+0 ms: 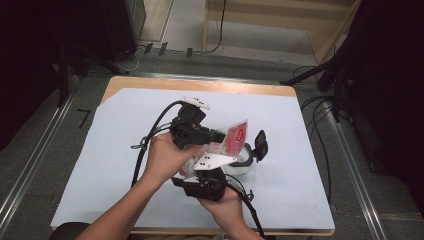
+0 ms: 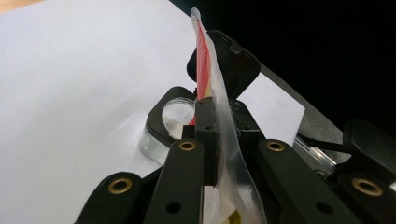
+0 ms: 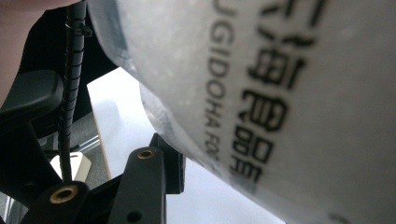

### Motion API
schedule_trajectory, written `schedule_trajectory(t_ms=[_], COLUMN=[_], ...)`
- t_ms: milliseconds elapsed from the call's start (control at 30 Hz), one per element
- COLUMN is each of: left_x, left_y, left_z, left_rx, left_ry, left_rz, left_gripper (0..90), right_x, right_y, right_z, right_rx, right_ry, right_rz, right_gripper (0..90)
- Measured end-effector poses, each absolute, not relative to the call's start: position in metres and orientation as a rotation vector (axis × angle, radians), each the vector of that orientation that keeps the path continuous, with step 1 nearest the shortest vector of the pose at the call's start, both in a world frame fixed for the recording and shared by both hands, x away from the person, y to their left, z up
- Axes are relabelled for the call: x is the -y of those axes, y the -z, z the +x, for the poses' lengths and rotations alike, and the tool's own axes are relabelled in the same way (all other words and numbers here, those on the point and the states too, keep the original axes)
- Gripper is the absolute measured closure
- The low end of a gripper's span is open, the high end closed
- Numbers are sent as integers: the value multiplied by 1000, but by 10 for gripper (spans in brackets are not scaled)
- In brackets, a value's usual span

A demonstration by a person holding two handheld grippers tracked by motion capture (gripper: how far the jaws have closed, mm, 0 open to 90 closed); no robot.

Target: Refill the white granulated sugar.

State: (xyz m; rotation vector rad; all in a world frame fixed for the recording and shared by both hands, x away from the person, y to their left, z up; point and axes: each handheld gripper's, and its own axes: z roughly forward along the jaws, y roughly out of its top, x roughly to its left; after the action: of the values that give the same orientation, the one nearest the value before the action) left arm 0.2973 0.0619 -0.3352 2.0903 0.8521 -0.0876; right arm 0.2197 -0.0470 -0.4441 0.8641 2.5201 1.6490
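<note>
A plastic pouch (image 1: 237, 134), red with clear edges, hangs over the middle of the white sheet between both grippers. My left gripper (image 1: 219, 136) is shut on the pouch's thin sealed edge (image 2: 205, 60), seen edge-on between its pads. Lower and nearer, my right gripper (image 1: 201, 170) holds the pouch's fuller clear end (image 3: 280, 93), which carries black printing. One right finger (image 3: 154, 172) presses against that end; the other is hidden behind it. Just beyond stands a clear round container (image 1: 244, 162) with a black rim (image 2: 161, 116) and its black lid (image 1: 260, 144) flipped up.
A white sheet (image 1: 125, 150) covers the wooden table (image 1: 200, 85). The grippers' cables (image 1: 150, 135) trail back toward the person. Dark stands and cables (image 1: 320, 75) line the right side, with dark equipment (image 1: 115, 30) at the back left and a wooden frame (image 1: 280, 20) behind.
</note>
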Motion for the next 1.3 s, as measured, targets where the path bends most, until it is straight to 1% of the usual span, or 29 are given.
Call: schedule_trajectory(t_ms=[1300], left_x=[-62], left_y=[336], left_z=[298], left_rx=[-862], left_ry=[103], left_rz=[2080], left_gripper=[842], right_x=[48], right_y=[443], right_z=[219], right_rx=[-2525], right_ry=[-1645], right_rz=[873], right_gripper=[633])
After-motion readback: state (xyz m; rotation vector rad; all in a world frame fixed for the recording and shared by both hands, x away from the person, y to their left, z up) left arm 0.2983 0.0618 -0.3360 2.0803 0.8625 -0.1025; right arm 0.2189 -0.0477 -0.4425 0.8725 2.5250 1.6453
